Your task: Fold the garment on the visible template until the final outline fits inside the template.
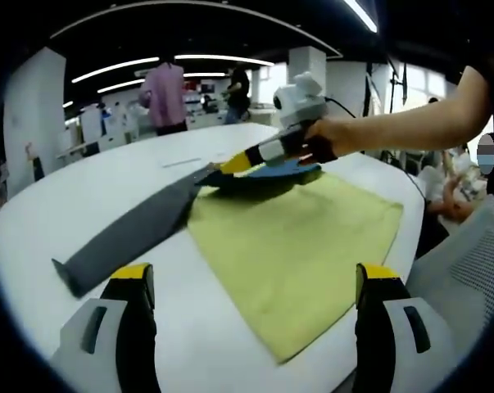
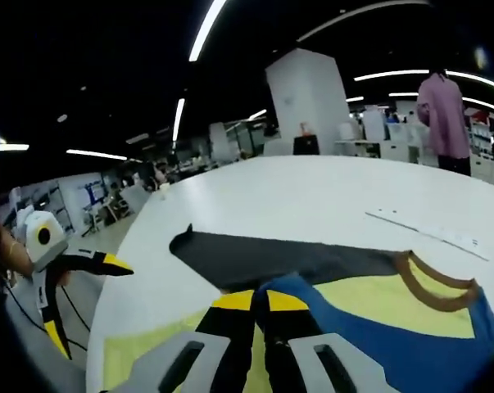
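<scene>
Table [image 1: 91,188], white and round-edged, carries everything. In the left gripper view, going left to right: a dark grey sleeve [image 1: 132,233] of the garment stretches flat across the tabletop toward the near left edge, well ahead of the left claw [image 1: 255,286], whose two yellow-tipped jaws stand wide apart at the bottom with nothing between them. Right of the sleeve lies the yellow template [image 1: 300,254], a flat cloth rectangle, its near corner reaching between the left jaws' line of sight but not touching them. At the template's far edge the blue body of the garment [image 1: 271,173] is bunched, and the right claw [image 1: 230,165] comes in from the right, held by a hand [image 1: 337,135], its yellow tip pressed onto the cloth where sleeve meets body. People stand in the background; one in a pink shirt [image 1: 165,94].

In the right gripper view, left to right: the left claw [image 2: 83,303] hangs off the table edge, jaws spread. The grey sleeve [image 2: 271,258] runs across the table ahead. The right claw [image 2: 259,301] has its jaws closed together, pinching the blue garment [image 2: 410,340] edge. Yellow template [image 2: 361,299] lies under it. The brown-trimmed collar [image 2: 431,286] lies far right, a white strip [image 2: 427,229] beyond.
</scene>
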Demonstrator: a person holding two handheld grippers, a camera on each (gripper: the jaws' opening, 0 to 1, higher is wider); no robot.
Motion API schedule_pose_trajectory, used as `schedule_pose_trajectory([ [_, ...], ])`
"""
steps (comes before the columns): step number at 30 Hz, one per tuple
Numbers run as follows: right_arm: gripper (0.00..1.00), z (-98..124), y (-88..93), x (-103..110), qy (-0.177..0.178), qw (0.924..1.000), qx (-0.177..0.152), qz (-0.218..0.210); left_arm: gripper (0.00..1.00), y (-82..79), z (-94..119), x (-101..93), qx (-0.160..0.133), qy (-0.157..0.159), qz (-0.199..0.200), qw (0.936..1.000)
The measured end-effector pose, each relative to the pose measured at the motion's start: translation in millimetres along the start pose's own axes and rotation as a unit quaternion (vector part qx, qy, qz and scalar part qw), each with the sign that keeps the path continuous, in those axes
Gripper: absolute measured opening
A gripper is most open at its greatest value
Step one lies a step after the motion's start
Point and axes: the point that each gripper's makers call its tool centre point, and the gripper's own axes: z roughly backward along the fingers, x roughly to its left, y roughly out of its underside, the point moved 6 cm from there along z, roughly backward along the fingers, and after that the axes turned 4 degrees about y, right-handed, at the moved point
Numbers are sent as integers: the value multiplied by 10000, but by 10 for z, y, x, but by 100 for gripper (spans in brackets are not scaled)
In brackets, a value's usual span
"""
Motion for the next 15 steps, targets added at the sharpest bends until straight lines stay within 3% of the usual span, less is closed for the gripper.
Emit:
schedule_pose_trajectory([
  [6,0,-55,148,51,-7,9995,266,-155,99,4,17,23,-15,-37,10,10000],
  [12,0,-40,138,53,7,9993,273,-236,99,0,24,31,-27,-47,8,10000],
  [15,8,-5,108,32,54,9991,272,-328,99,-10,19,26,-25,-46,-5,10000],
])
